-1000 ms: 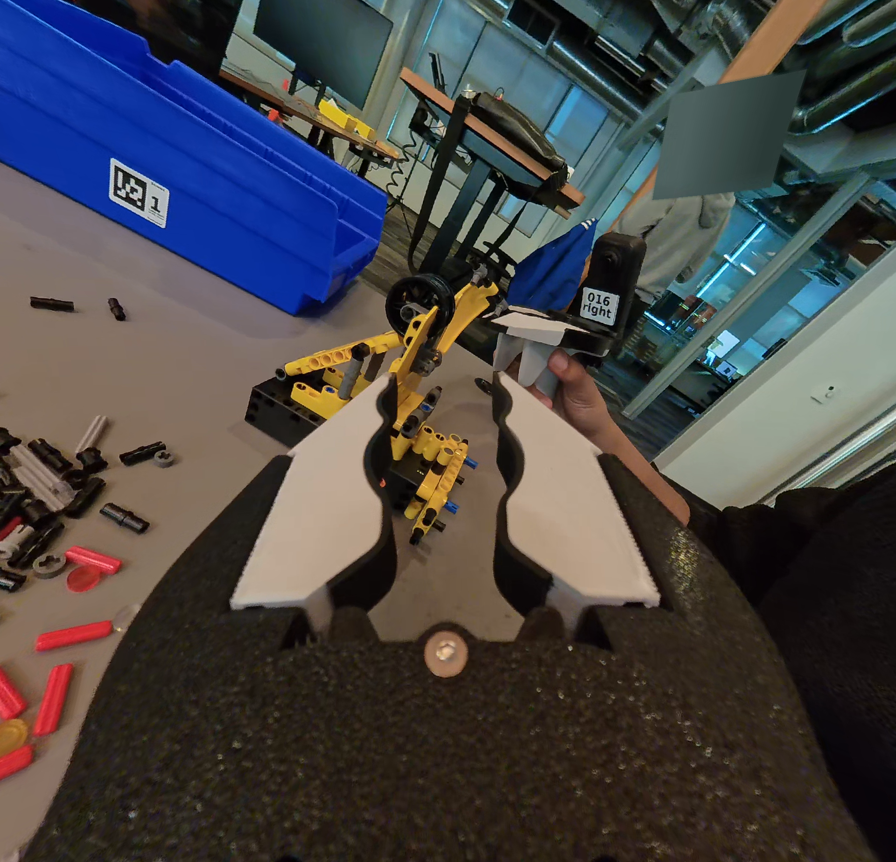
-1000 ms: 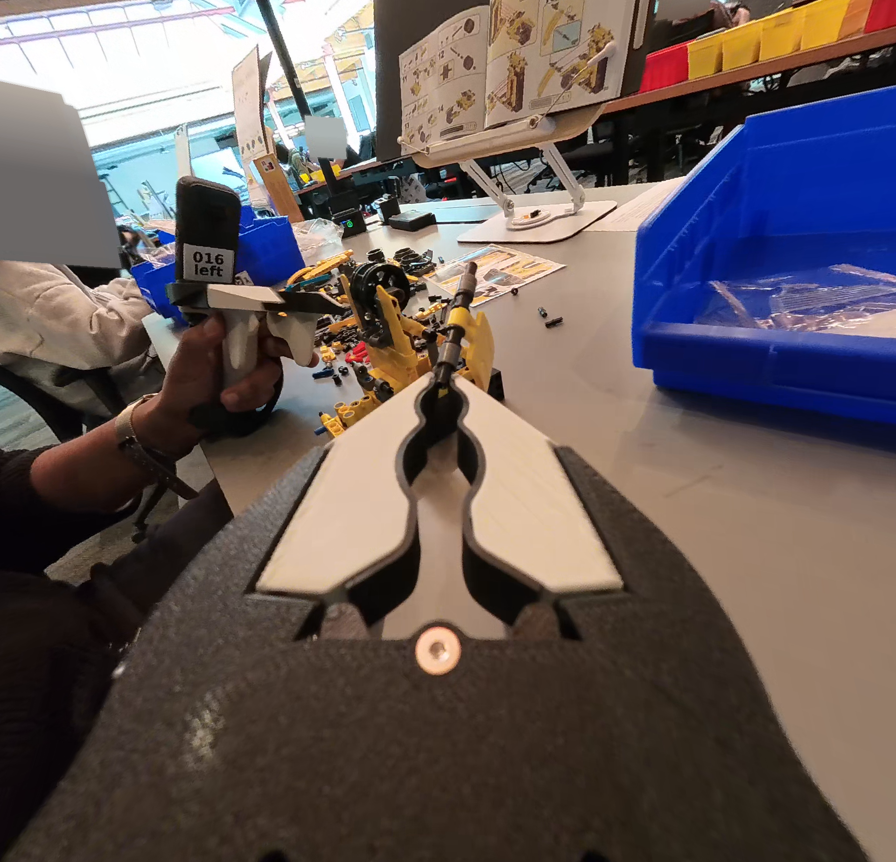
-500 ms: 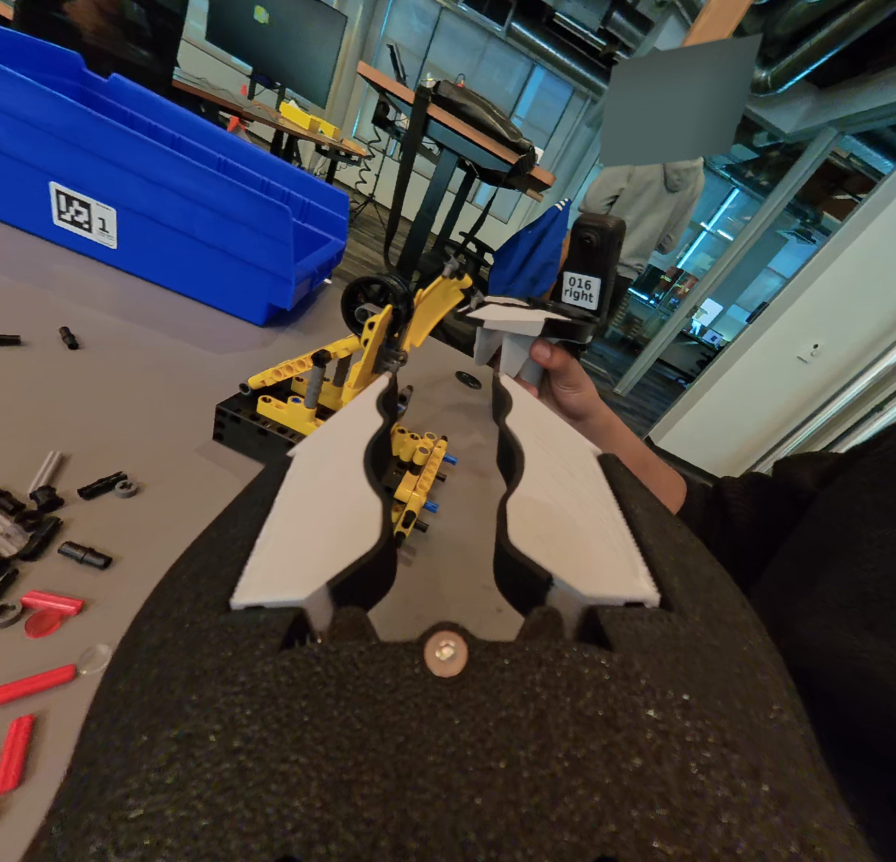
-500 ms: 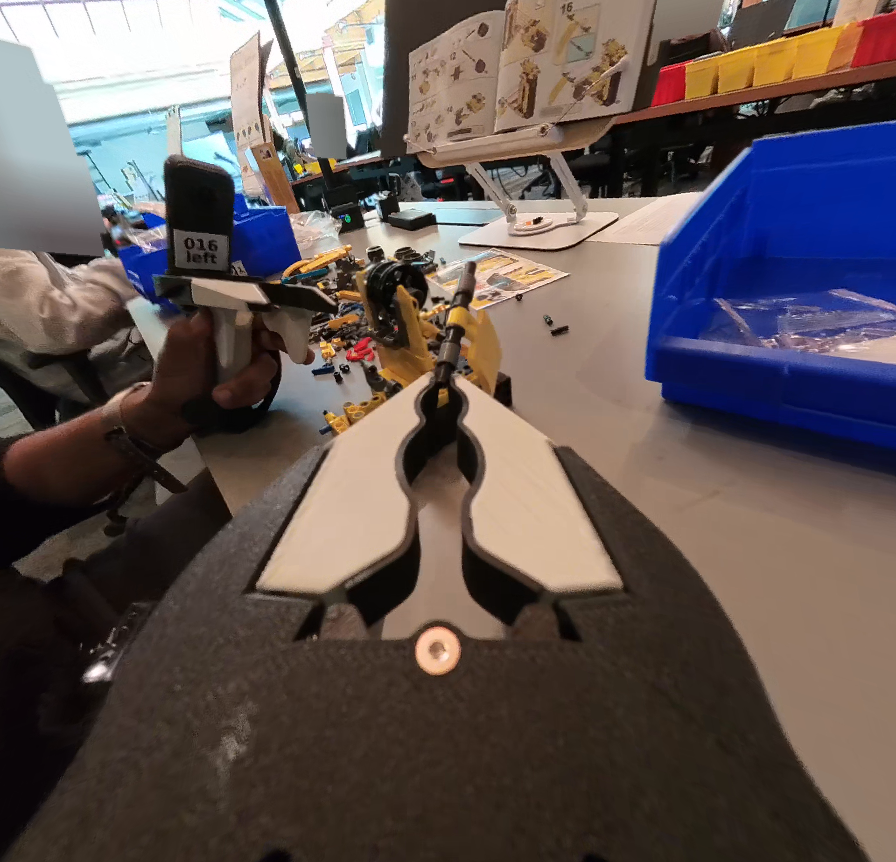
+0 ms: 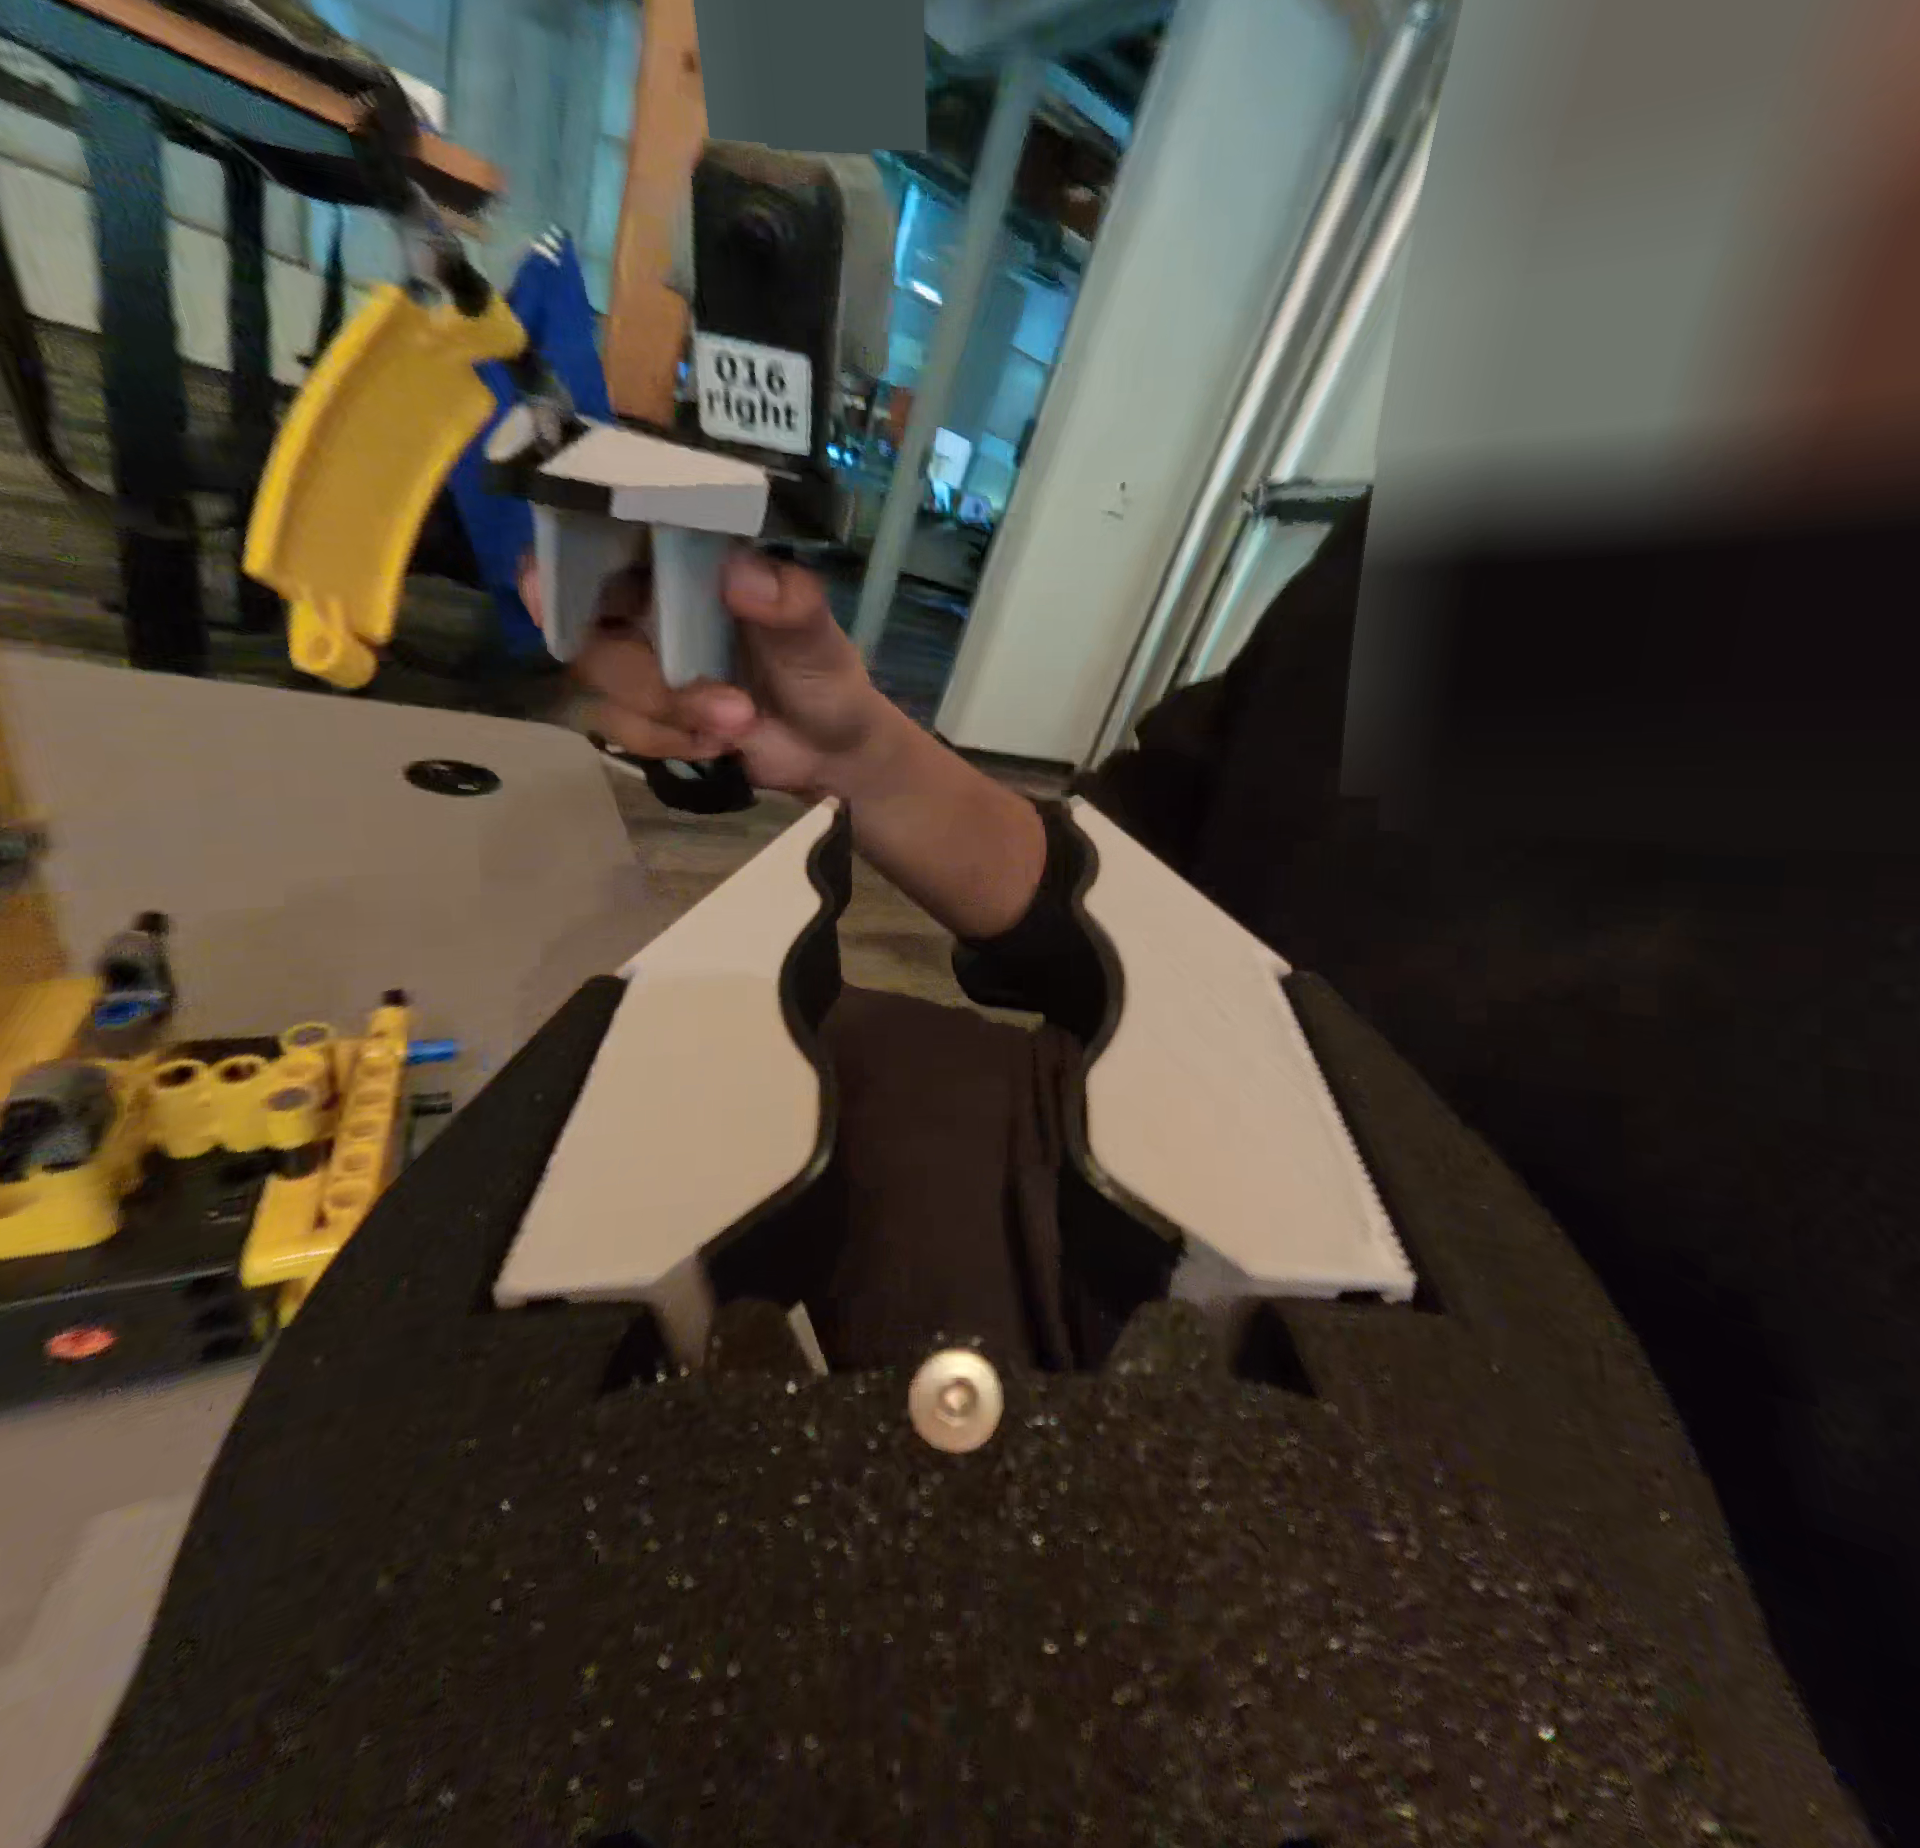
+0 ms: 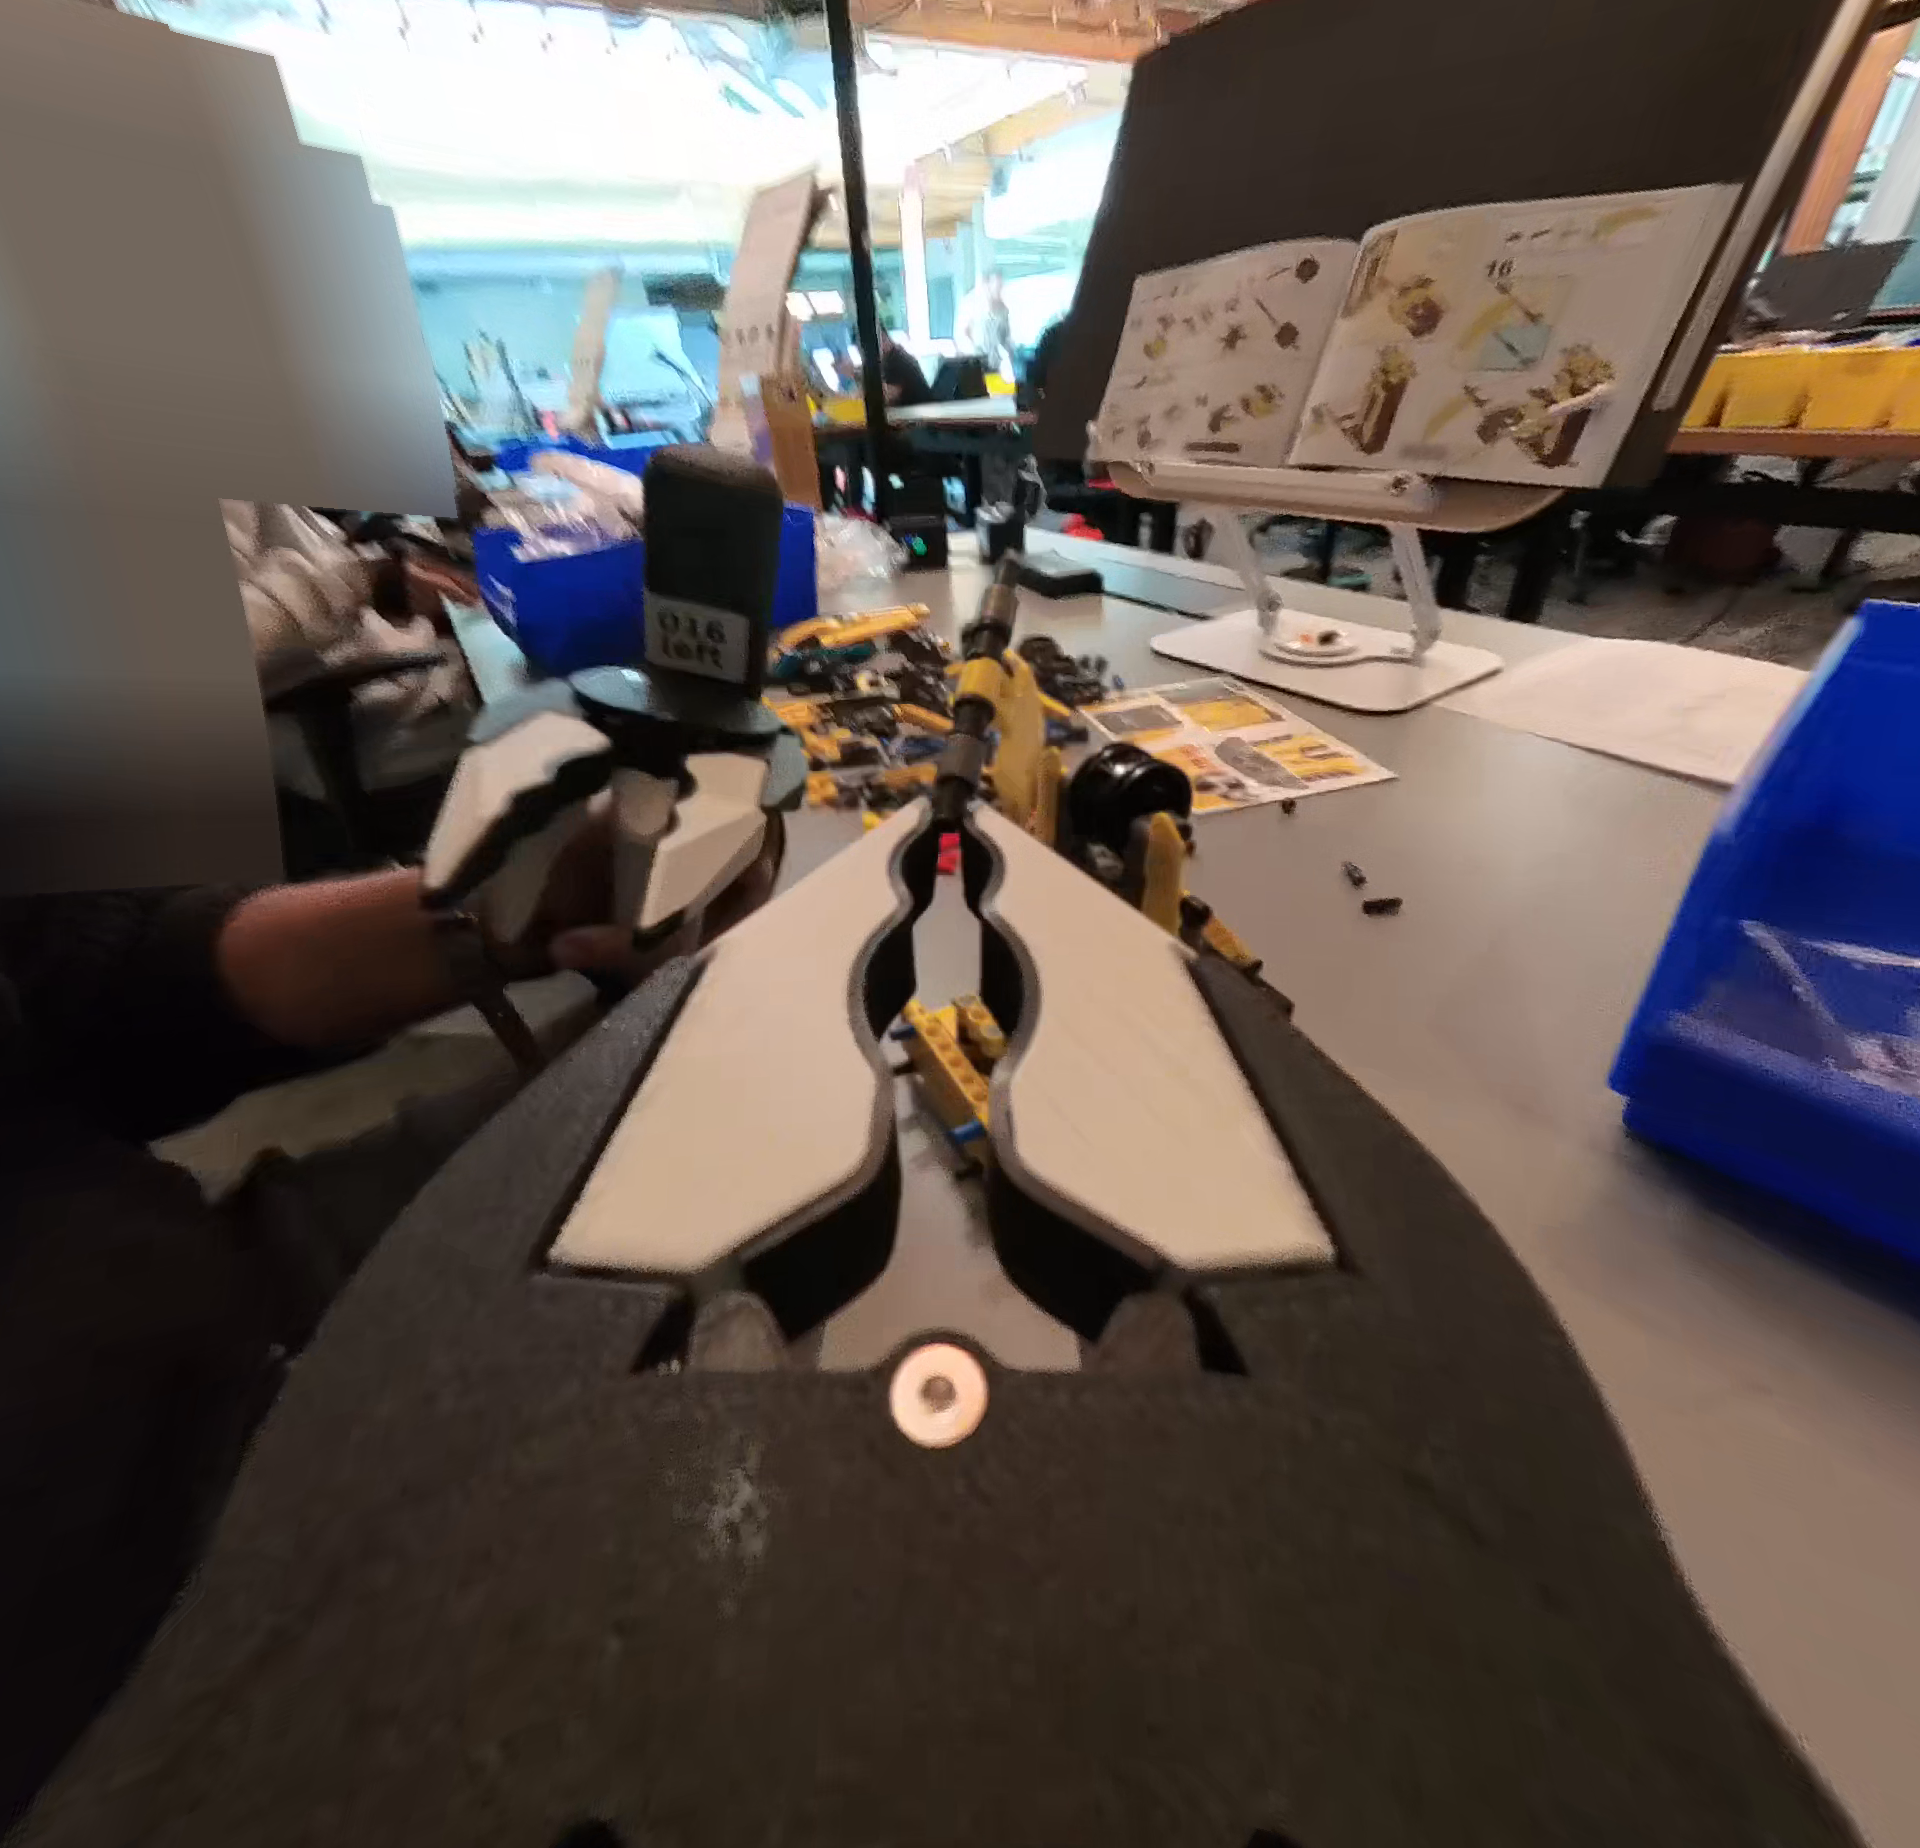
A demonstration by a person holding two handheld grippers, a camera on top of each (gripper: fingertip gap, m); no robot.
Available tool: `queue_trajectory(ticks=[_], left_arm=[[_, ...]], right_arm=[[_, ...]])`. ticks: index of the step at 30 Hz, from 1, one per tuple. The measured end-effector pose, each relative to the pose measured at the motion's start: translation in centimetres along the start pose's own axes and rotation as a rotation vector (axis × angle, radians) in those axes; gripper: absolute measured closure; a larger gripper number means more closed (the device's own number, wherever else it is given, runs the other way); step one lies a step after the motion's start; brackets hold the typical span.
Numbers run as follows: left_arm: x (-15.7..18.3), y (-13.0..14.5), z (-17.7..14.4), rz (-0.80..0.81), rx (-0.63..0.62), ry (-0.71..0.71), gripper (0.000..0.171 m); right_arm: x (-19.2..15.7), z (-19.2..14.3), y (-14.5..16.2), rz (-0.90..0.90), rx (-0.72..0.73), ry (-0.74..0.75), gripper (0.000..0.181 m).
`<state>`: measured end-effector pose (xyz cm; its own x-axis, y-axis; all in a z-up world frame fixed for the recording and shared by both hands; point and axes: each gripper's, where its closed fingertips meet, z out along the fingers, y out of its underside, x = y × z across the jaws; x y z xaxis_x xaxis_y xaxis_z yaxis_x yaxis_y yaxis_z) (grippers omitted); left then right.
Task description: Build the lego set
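Note:
My right gripper (image 6: 948,819) is shut on a black rod (image 6: 982,676) that carries a yellow curved panel (image 6: 1016,728). In the left wrist view the right gripper (image 5: 540,448) holds that panel (image 5: 364,479) up above the grey table (image 5: 312,863). I cannot tell whether the panel is still joined to the yellow and black brick model (image 5: 208,1123). The model's black wheel (image 6: 1127,790) and yellow beams (image 6: 951,1055) lie just under my right fingers. My left gripper (image 5: 951,842) is open and empty beside the model, pointing at the person's forearm (image 5: 935,842). It also shows in the right wrist view (image 6: 582,863).
A big blue bin (image 6: 1787,1019) stands at the right. An open instruction booklet (image 6: 1403,364) rests on a white stand at the back, with a leaflet (image 6: 1236,749) and loose parts (image 6: 883,697) on the table. The table edge and a cable hole (image 5: 452,777) are near the model.
My left gripper has swung right, off the model, and now faces the person's arm and the right gripper. The right gripper stays shut on the rod and sits closer over the model.

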<state>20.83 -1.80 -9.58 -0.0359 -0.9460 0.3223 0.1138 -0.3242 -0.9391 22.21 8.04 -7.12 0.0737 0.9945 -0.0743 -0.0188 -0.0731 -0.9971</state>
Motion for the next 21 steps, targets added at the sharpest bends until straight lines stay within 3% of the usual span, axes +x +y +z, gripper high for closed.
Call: queue_trajectory(ticks=[2,10,15,21], left_arm=[[-0.2,0.4,0.5,-0.036,-0.022,-0.002,0.133],[-2.3,-2.3,-2.0,-0.305,0.201,0.029,0.132],[-2.3,-1.7,-1.8,-0.332,0.162,0.042,0.13],[-3.2,-1.2,-1.6,-0.359,0.144,0.007,0.129]], right_arm=[[0.0,0.9,1.2,-0.065,-0.069,0.041,0.179],[-3.2,2.7,3.3,-0.234,-0.176,-0.036,0.179],[-4.5,2.9,4.8,-0.482,-0.257,-0.032,0.179],[-5.2,2.6,6.2,-0.648,-0.334,-0.053,0.178]])
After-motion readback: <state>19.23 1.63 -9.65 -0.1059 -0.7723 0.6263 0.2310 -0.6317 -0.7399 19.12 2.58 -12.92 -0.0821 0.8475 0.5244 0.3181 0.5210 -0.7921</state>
